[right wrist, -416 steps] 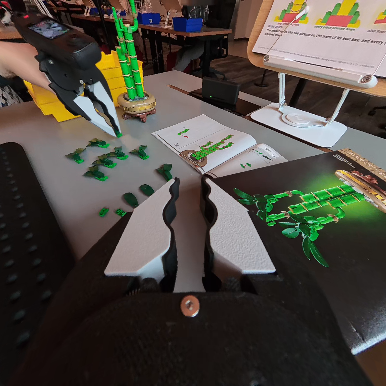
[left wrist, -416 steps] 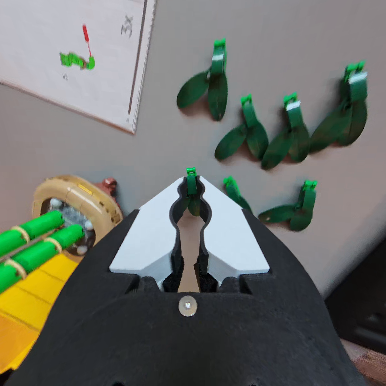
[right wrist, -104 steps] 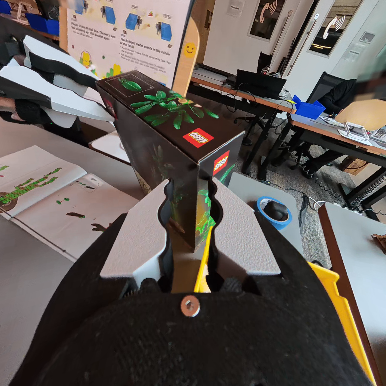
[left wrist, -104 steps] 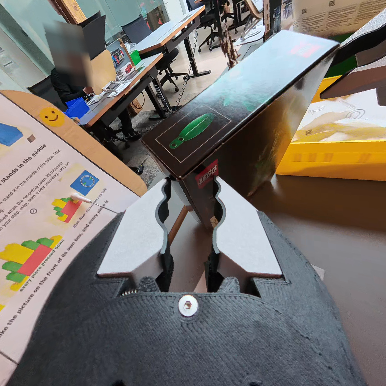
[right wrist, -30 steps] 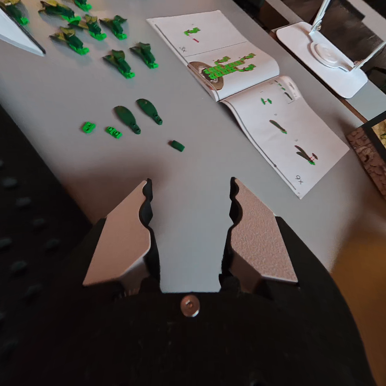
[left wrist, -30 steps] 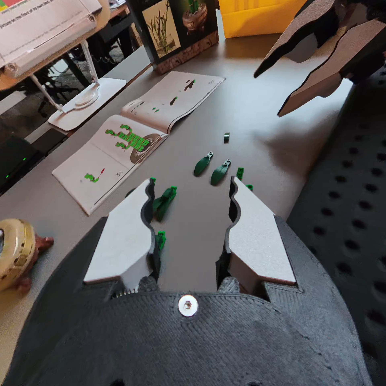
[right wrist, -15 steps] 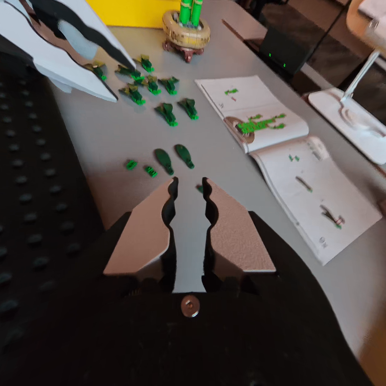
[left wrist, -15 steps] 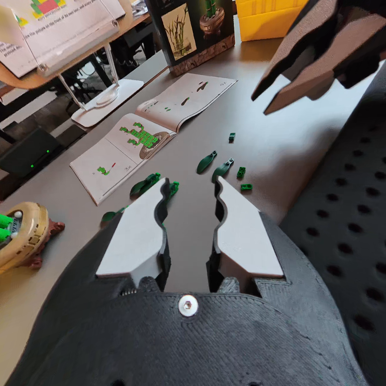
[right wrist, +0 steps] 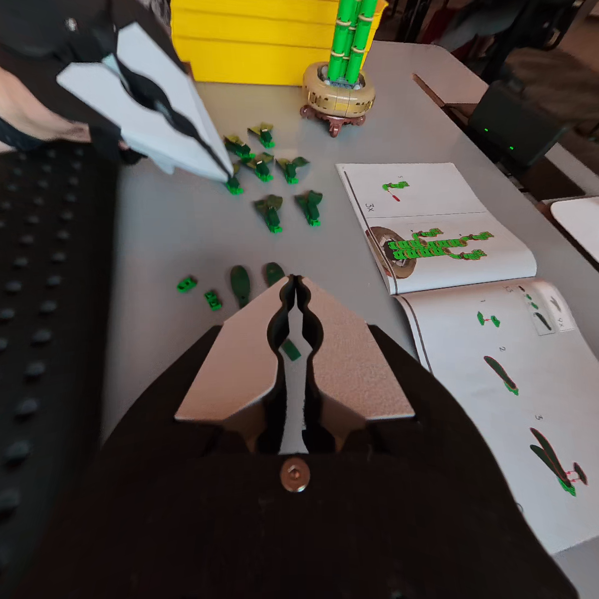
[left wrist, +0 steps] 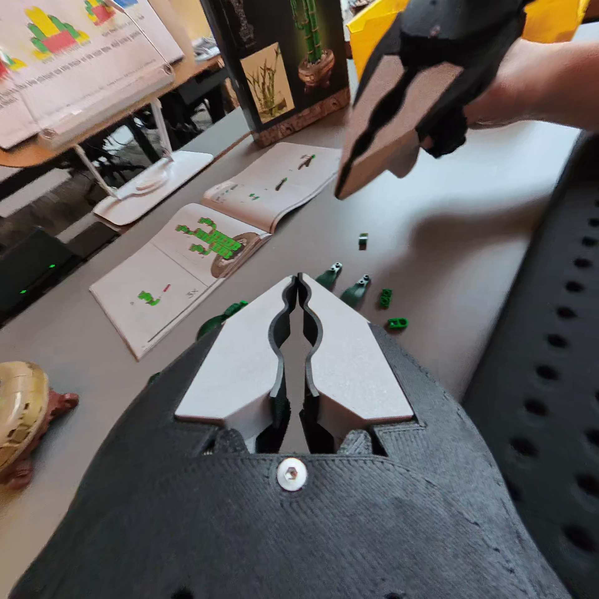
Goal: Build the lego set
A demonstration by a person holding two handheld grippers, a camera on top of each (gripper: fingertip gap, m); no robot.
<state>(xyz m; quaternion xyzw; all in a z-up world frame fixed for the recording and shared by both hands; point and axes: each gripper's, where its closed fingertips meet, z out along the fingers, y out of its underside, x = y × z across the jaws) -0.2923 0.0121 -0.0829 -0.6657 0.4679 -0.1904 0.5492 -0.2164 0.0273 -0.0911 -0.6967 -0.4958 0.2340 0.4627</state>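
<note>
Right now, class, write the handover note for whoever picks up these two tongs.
Left tongs: shut, empty, tip by the assembled green leaf clusters.
Right tongs: shut, empty, above the grey table.
Done: bright green bamboo stalks stand in the tan round pot; several clusters built.
Loose: two dark green leaves, two bright green clips, one small dark green piece.
Left: join the loose pieces, then probably fit clusters to stalks. The open white instruction booklet lies right of them.
</note>
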